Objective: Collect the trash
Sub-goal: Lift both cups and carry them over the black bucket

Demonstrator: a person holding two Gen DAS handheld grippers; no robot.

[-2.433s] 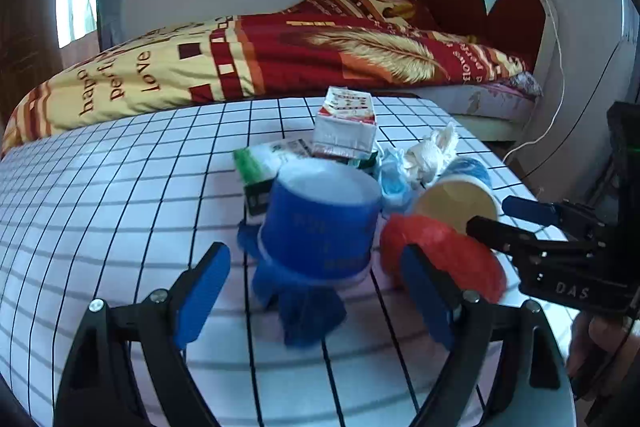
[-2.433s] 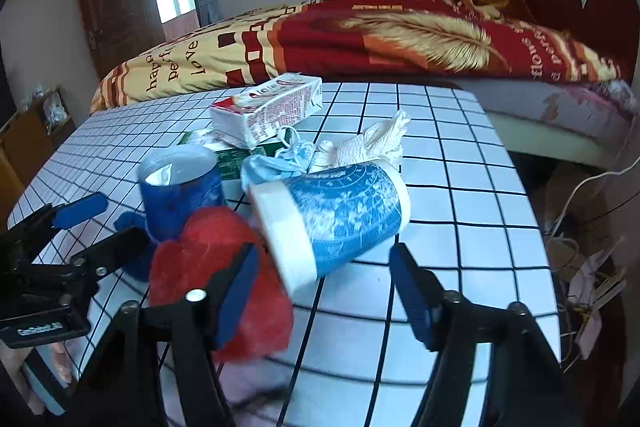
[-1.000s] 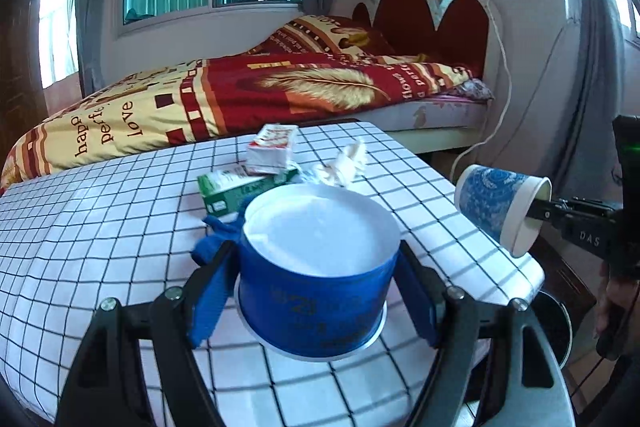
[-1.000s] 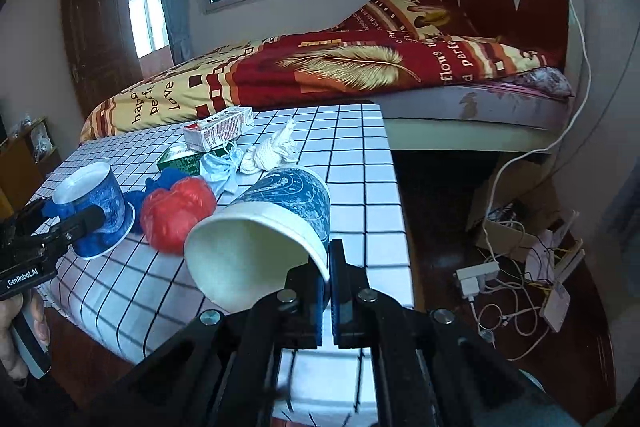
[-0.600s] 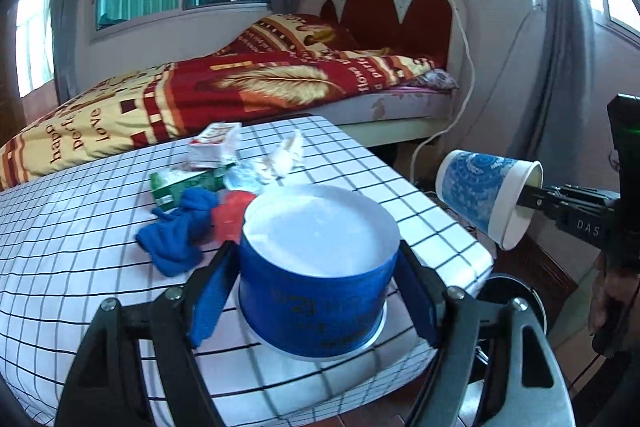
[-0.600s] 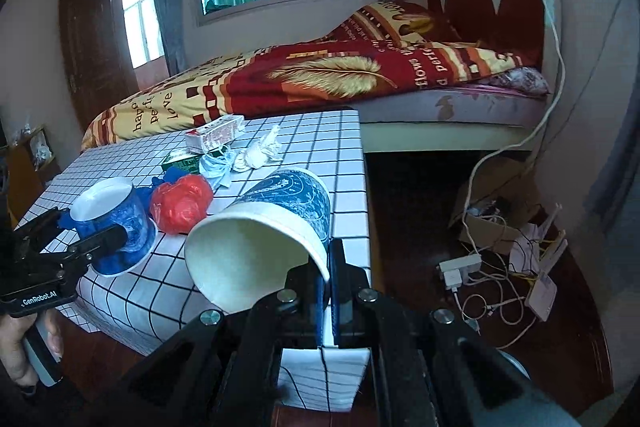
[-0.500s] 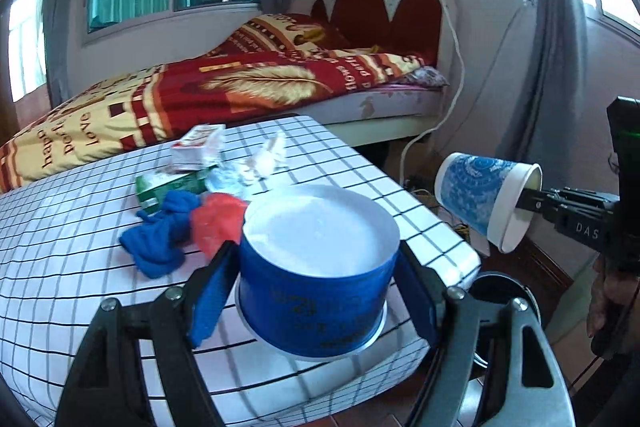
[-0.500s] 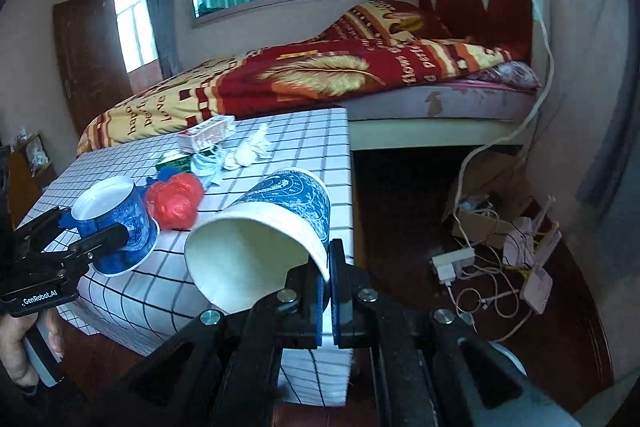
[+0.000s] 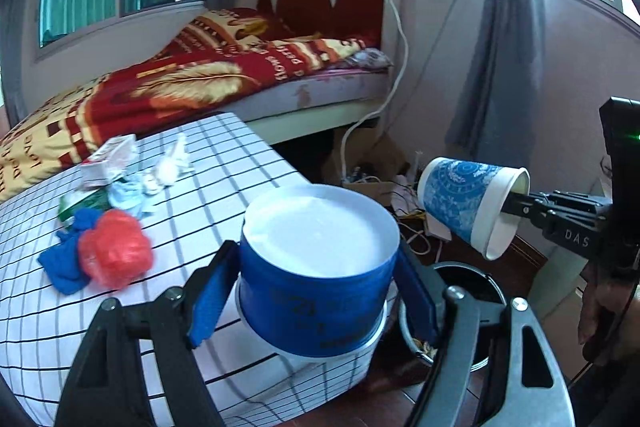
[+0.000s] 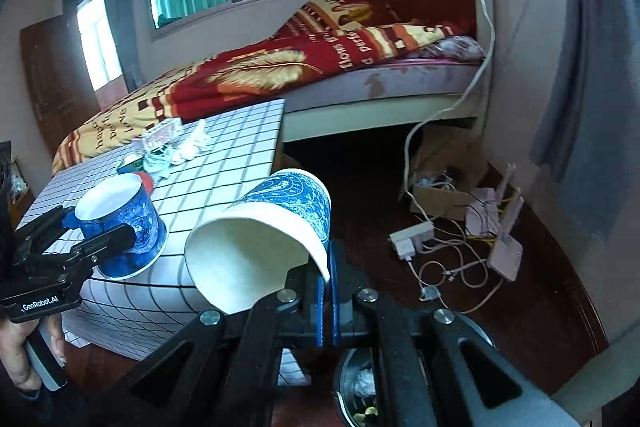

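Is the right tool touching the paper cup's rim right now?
Touching. The right wrist view shows the right tool shut with its blue pads pinching the rim wall of the paper cup, which hangs tilted off the table.

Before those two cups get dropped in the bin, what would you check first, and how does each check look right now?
1. Left gripper holds the dark blue cup by its sides: ok.
2. Right gripper is pinched shut on the rim of the patterned paper cup: ok.
3. The trash bin is on the floor beside the checked table: ok, its dark round rim shows below both cups.
4. Cups are over the bin's opening: cannot tell; the patterned one looks close, the blue one overlaps the table edge.
5. Room in the bin: cannot tell, only a few scraps are visible.
6. Table cleared: not ok; the red plastic bag, blue cloth and small carton remain.
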